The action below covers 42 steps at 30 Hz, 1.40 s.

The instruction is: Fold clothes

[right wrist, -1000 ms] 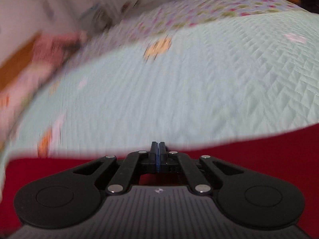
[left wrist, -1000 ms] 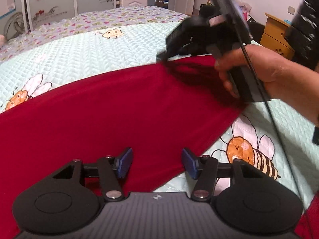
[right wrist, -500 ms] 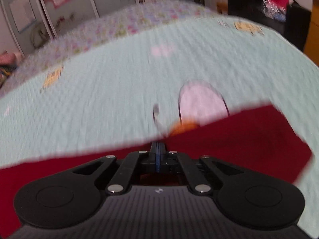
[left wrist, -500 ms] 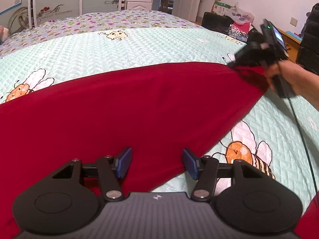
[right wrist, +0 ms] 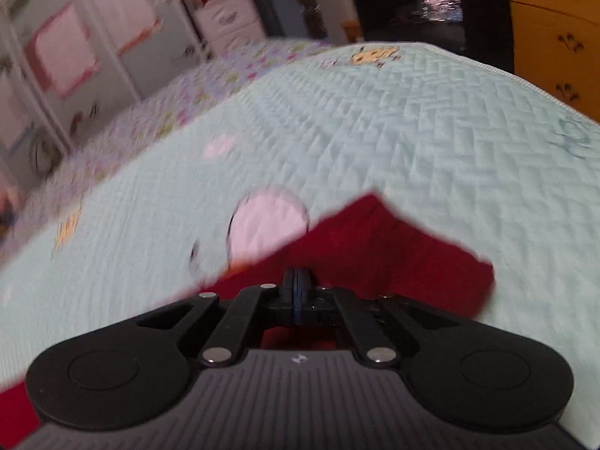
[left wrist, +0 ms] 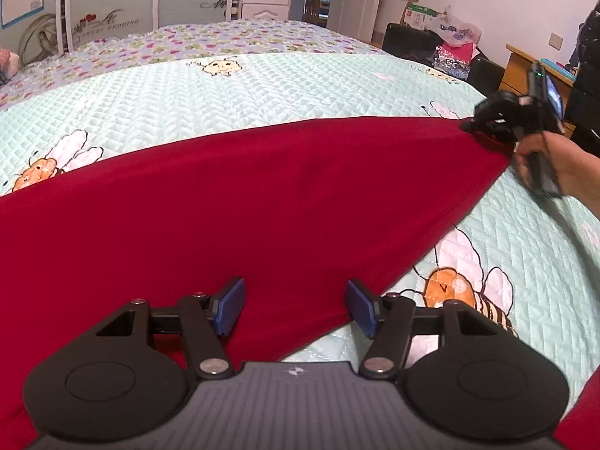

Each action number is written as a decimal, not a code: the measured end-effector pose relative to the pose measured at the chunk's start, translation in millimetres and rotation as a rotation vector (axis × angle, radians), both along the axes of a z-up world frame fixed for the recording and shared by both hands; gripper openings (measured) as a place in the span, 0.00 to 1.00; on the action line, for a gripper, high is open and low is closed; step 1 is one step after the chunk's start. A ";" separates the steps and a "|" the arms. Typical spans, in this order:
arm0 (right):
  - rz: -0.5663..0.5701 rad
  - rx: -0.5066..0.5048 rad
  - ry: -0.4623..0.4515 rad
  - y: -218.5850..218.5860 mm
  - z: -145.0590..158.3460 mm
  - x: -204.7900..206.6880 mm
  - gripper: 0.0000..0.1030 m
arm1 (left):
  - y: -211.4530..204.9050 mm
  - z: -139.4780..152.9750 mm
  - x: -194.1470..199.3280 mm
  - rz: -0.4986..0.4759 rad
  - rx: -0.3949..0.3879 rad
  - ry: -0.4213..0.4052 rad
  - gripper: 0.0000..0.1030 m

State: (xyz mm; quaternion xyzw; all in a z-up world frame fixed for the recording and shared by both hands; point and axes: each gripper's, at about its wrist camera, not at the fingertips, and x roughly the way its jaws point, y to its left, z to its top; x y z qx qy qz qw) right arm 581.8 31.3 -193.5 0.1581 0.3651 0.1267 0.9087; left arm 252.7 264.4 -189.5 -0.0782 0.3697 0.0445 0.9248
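A big dark red cloth point(left wrist: 262, 202) lies spread flat on the bed with the pale green quilted bee cover point(left wrist: 262, 90). The right tongs point(right wrist: 296, 292) are pinched tight on one corner. The left tongs point(left wrist: 294, 305) are opening wide over the near edge, holding nothing. No fold shows yet, so I think the folding has only just begun.

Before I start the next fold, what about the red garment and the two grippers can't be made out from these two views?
- Red garment: type and full outline unknown; the left wrist view's bottom and left edges and the left gripper body cut it off.
- Right gripper: how much cloth sits between its shut pads is hidden by the pads in the right wrist view, and too small in the left.
- Quilted bedspread: its print is motion-blurred in the right wrist view.
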 end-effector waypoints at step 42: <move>0.760 0.206 -0.028 231.7 20.0 -255.2 0.40 | 230.5 54.3 17.2 0.128 0.030 0.057 0.30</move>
